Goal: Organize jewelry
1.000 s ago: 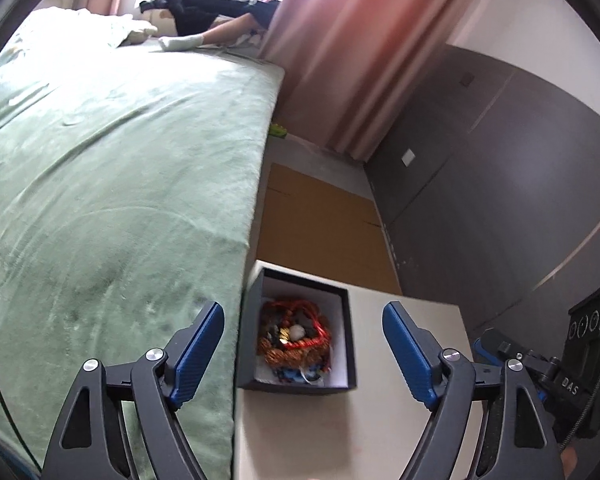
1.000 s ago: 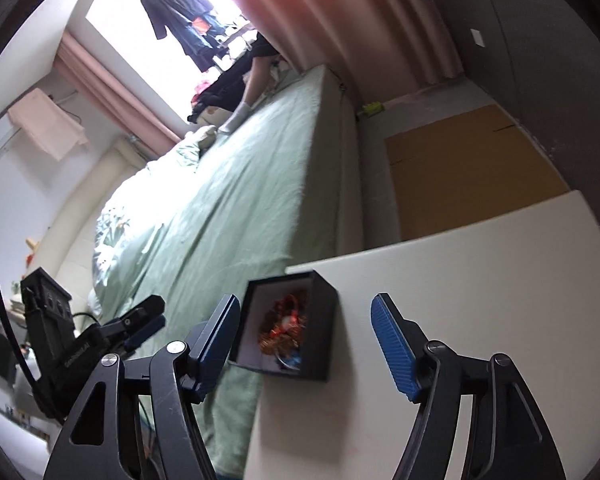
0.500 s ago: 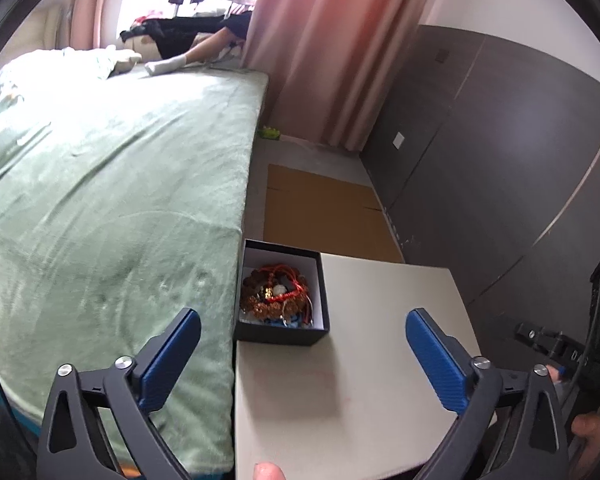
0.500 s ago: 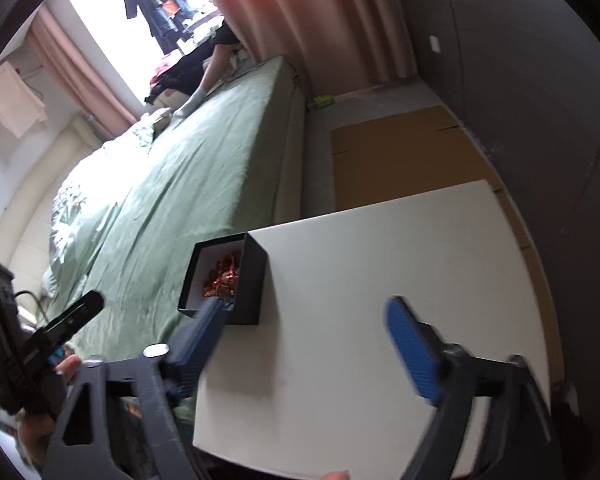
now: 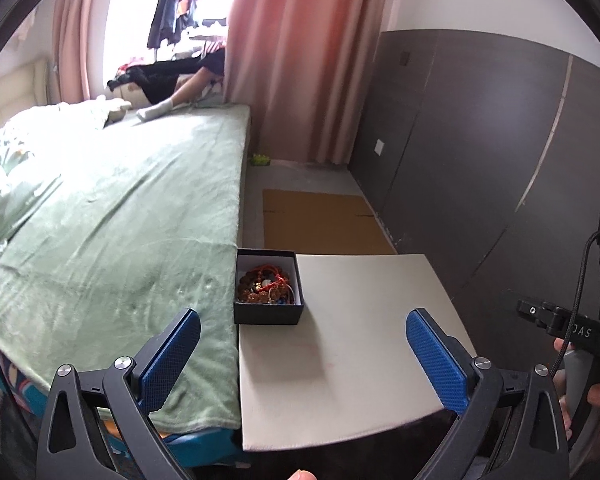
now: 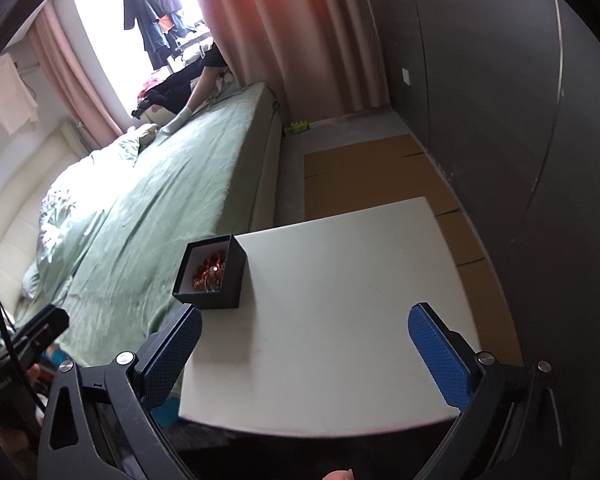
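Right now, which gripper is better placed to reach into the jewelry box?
Left, marginally. The black box sits nearly ahead of the open left gripper, slightly left of centre. For the open right gripper it lies further off toward its left finger. Neither is close.

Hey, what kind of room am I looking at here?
Most likely a home bedroom: a large bed with a green blanket, pink curtains by a bright window with clothes hanging there, and a black box of jewelry on a small white table.
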`<act>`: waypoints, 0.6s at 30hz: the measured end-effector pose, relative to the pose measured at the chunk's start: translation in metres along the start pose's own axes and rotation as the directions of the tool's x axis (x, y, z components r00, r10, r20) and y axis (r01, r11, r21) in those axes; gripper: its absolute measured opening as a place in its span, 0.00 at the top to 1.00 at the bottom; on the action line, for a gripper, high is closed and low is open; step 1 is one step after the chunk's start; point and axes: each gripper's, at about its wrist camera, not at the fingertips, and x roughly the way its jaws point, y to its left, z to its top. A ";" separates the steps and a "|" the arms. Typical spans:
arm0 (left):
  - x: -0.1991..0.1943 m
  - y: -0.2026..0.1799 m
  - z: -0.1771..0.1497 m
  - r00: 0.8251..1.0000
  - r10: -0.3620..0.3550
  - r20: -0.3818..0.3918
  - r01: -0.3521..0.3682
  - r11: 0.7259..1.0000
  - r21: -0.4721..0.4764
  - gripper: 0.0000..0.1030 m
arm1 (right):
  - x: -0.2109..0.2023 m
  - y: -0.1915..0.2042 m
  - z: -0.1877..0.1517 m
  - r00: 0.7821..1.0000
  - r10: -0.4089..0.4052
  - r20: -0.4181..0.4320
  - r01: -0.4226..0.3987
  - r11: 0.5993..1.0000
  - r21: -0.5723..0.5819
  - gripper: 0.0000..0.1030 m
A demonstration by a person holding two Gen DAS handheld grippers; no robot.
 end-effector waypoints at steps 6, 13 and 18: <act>-0.029 -0.011 -0.013 1.000 -0.003 0.017 0.003 1.000 0.009 0.01 | -0.033 0.005 -0.013 1.000 0.016 0.021 -0.015 1.000 -0.028 0.00; -0.059 -0.017 -0.027 0.999 -0.008 0.037 0.007 1.000 0.025 0.01 | -0.072 0.013 -0.034 0.998 0.003 0.055 0.000 0.998 -0.065 0.00; -0.079 -0.018 -0.037 0.999 -0.008 0.049 0.007 1.000 0.023 0.01 | -0.098 0.013 -0.048 0.996 -0.012 0.088 0.018 0.997 -0.070 0.00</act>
